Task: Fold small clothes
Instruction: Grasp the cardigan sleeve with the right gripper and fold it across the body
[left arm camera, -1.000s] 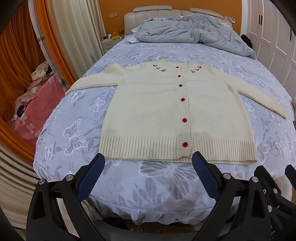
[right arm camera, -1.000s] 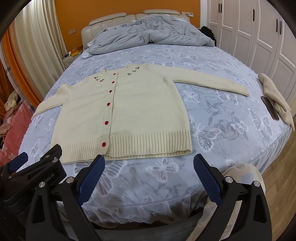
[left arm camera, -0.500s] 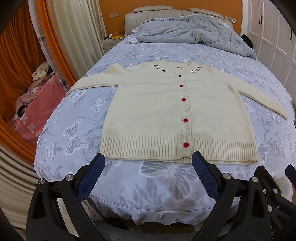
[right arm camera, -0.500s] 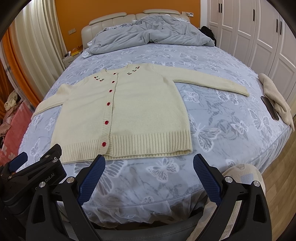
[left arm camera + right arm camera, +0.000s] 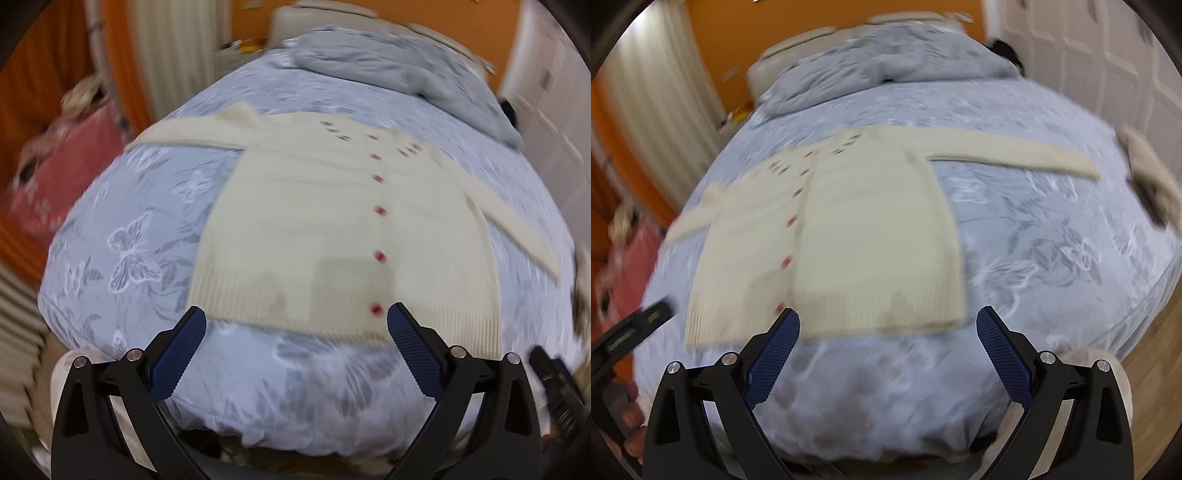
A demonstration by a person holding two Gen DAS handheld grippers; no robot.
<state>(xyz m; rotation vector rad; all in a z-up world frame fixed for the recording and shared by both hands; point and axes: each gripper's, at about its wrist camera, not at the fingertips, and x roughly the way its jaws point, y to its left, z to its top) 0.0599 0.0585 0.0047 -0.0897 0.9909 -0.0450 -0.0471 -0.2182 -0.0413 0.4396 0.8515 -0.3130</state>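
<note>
A cream knitted cardigan [image 5: 314, 229] with red buttons lies flat and face up on the bed, sleeves spread to both sides. In the right wrist view the same cardigan [image 5: 857, 236] sits left of centre, its right sleeve [image 5: 1015, 157] stretched toward the wardrobe side. My left gripper [image 5: 295, 325] hangs open just short of the ribbed hem, nothing between its blue pads. My right gripper [image 5: 888, 325] is open too, over the hem's right part, and holds nothing. Both views are motion-blurred.
The bed [image 5: 122, 236] has a pale blue butterfly cover, and a grey duvet [image 5: 388, 70] is heaped by the headboard. A beige cloth [image 5: 1148, 173] lies at the bed's right edge. Pink bedding [image 5: 55, 173] and curtains are on the left, white wardrobes [image 5: 1108, 55] on the right.
Both grippers have swung and tilted, blurring the views. The cardigan now looks larger and closer, with its hem nearer the fingertips. Both stay open.
</note>
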